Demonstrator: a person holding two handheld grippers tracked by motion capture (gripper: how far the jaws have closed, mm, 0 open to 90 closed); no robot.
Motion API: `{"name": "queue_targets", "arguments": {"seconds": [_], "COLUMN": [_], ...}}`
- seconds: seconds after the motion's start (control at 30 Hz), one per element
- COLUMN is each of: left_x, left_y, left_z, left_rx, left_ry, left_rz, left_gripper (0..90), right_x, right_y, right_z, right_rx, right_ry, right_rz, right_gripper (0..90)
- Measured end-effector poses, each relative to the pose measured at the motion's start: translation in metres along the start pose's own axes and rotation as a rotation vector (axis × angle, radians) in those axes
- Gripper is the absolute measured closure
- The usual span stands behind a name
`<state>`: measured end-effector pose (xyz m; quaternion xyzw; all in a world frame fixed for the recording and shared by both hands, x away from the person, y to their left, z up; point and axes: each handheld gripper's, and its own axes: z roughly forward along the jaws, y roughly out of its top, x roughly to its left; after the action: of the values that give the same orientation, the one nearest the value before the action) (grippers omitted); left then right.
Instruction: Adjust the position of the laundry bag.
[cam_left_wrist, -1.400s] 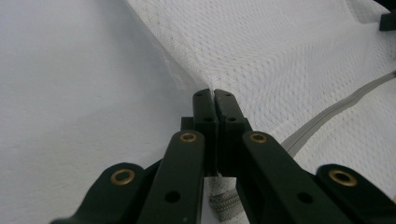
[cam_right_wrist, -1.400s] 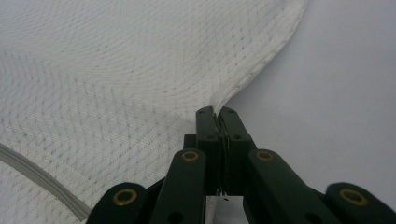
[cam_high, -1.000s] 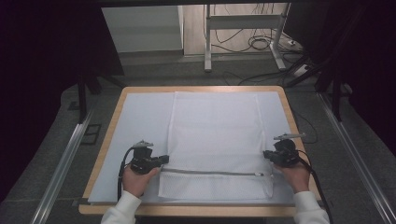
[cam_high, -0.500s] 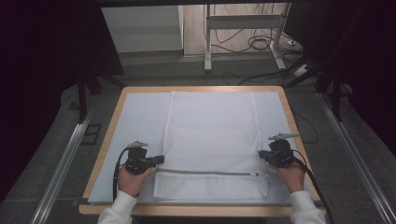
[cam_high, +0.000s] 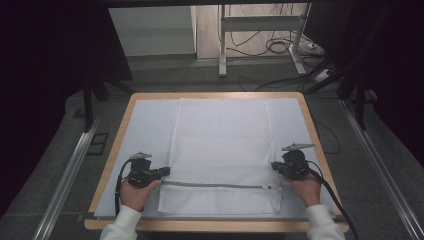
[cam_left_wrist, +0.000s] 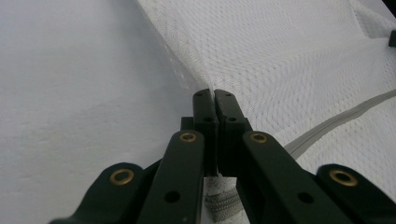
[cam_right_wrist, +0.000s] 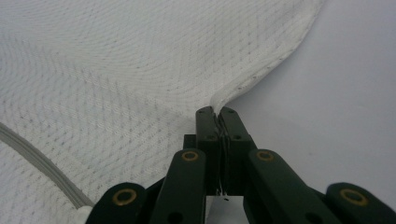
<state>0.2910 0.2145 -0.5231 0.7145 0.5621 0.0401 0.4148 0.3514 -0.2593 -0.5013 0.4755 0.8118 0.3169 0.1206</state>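
Fingers of left gripper clamped on mesh bag edge, right gripper fingers likewise pinching its opposite edge

**Mesh, matt plastic and pale wood**

Your bag is white mesh cloth, thin, with an open honeycomb weave and a stitched, denser hem. Its zip runs as a grey woven tape, smoother than the mesh. Under it the sheet looks like matt white paper or cloth with a faint grain. The worktop shows a pale wood edge with a satin finish. Your left gripper and right gripper are matt black plastic, smooth, set with shiny brass rivets. The floor is grey and rough like carpet.
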Motion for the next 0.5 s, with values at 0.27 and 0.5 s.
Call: {"name": "queue_targets", "arguments": {"seconds": [0.27,0.5], "left_x": [0.007,0.016], "left_y": [-0.003,-0.008], "left_z": [-0.005,-0.011], "left_rx": [-0.002,-0.002], "left_ry": [0.019,0.024], "left_rz": [-0.006,-0.024], "left_gripper": [89.1,88.9], "right_x": [0.011,0.017], "right_y": [0.003,0.004], "right_z": [0.005,0.009], "right_rx": [0.006,0.003], "right_ry": [0.004,0.027], "right_rz": [-0.024,-0.028], "right_gripper": [87.2,87.2]}}
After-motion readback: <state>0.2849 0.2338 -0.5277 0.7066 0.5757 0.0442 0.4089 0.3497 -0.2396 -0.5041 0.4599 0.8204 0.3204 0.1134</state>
